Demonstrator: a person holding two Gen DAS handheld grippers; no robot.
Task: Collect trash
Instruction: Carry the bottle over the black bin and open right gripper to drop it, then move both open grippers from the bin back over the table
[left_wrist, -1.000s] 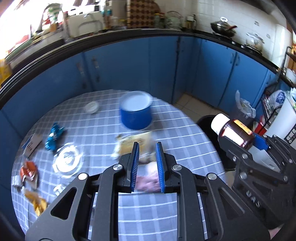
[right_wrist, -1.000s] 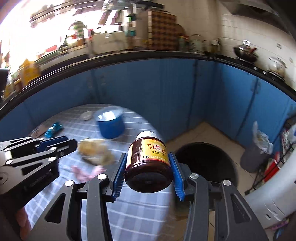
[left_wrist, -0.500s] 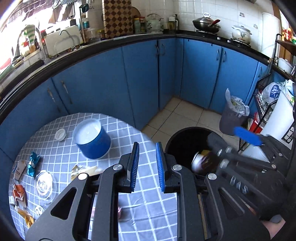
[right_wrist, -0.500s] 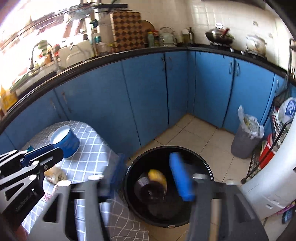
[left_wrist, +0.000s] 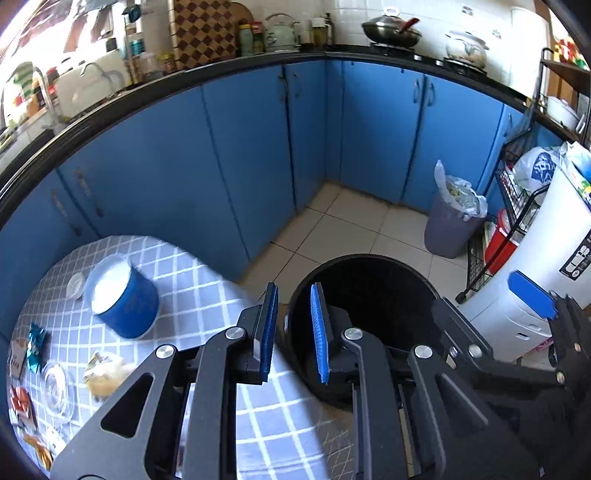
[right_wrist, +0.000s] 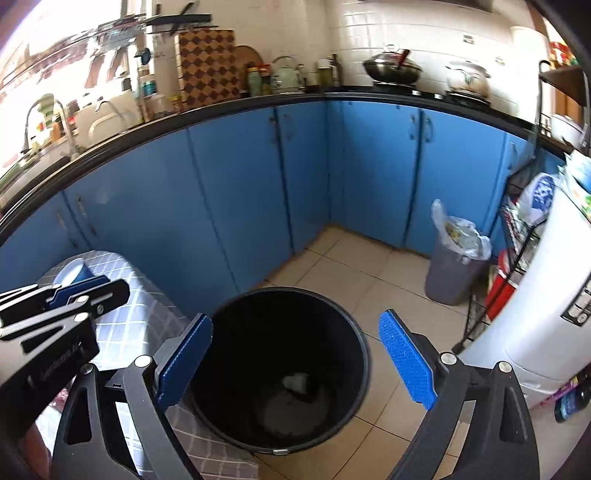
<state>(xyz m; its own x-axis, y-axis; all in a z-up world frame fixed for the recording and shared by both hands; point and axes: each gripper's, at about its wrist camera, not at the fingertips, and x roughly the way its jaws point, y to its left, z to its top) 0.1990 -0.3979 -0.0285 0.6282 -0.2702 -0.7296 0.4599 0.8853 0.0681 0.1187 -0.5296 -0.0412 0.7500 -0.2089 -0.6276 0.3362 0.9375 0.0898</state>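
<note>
My right gripper (right_wrist: 295, 360) tilts downward over the black bin (right_wrist: 354, 332), its blue pads (right_wrist: 406, 363) spread wide with nothing between them; the jaws have just been opening. Beneath that gap, on the dark floor of the bin, lies the bottle (right_wrist: 297, 382), seen only as a pale cap and a dim rounded body. My left gripper (left_wrist: 293, 334) is angled down at the seam where the checked table (left_wrist: 192, 284) meets the bin's rim, its pads (left_wrist: 319, 332) drawn in to their narrowest, a slim gap left and nothing held; in the right wrist view it shows as a black linkage at the left edge, above the tablecloth. Further out on the table stand a blue tin (left_wrist: 123, 301), a small clear lid (left_wrist: 75, 286) beside it, a crumpled yellowish wrapper (left_wrist: 105, 376), a clear round lid (left_wrist: 55, 387), a teal wrapper (left_wrist: 35, 343) and red and orange scraps (left_wrist: 22, 402) at the far left edge. Beyond the bin, on the tiled floor, a grey bin (right_wrist: 450, 273) lined with a plastic bag stands against the blue cabinets (right_wrist: 240, 184).
</note>
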